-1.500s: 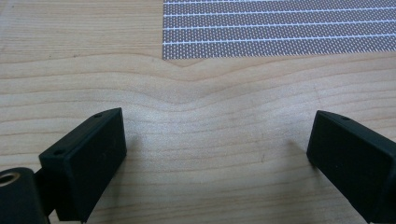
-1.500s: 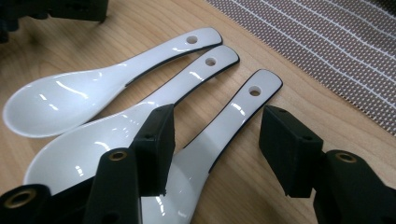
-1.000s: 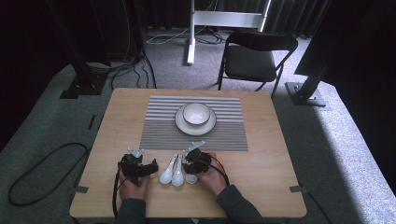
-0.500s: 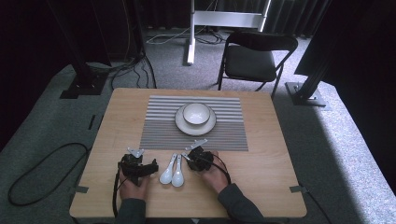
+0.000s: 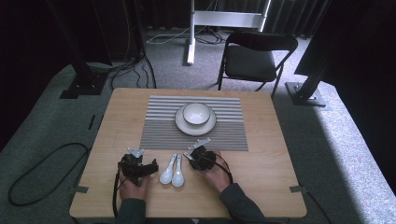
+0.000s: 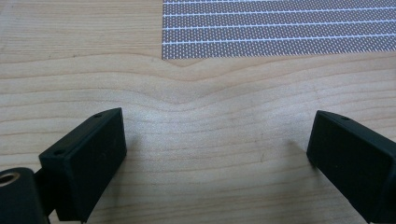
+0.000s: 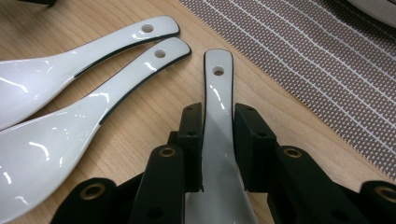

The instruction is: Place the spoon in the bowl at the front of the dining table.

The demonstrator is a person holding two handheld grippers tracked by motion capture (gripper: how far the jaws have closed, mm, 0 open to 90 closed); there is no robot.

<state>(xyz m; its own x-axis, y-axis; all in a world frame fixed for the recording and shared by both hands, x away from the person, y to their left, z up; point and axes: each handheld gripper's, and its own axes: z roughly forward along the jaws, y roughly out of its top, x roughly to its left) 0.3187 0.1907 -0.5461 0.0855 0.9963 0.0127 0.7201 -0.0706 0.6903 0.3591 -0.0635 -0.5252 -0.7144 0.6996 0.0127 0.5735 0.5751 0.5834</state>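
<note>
The right claw (image 7: 218,144) was clamped on the handle of a white spoon (image 7: 218,88); its jaws had just been closing, and both black pads pressed against the sides of the handle. In the right gripper view the spoon's handle ran straight out ahead of the claw, its end with the small hole reaching a little past the jaw tips, and its bowl end disappeared back under the claw's body. The held spoon lay low over the wooden bench (image 7: 154,107).

Just beside the right claw, on its left in the right gripper view, lay two more white spoons (image 7: 84,88), side by side and nearly touching each other, their handles pointing the same general way as the held one. Ahead and to the right of the claw lay the edge of a striped grey placemat (image 7: 317,60).

In the high view the right claw (image 5: 189,157) sat on the near part of the bench, with the two loose spoons (image 5: 172,171) between it and the left claw (image 5: 154,164). Farther off beyond both claws, a white bowl (image 5: 196,113) stood on a plate (image 5: 208,126) in the middle of the placemat (image 5: 159,126).

The left claw (image 6: 217,154) stood with its jaws wide apart and nothing between them, only bare bench under it, and the near corner of the placemat ahead of it.
</note>
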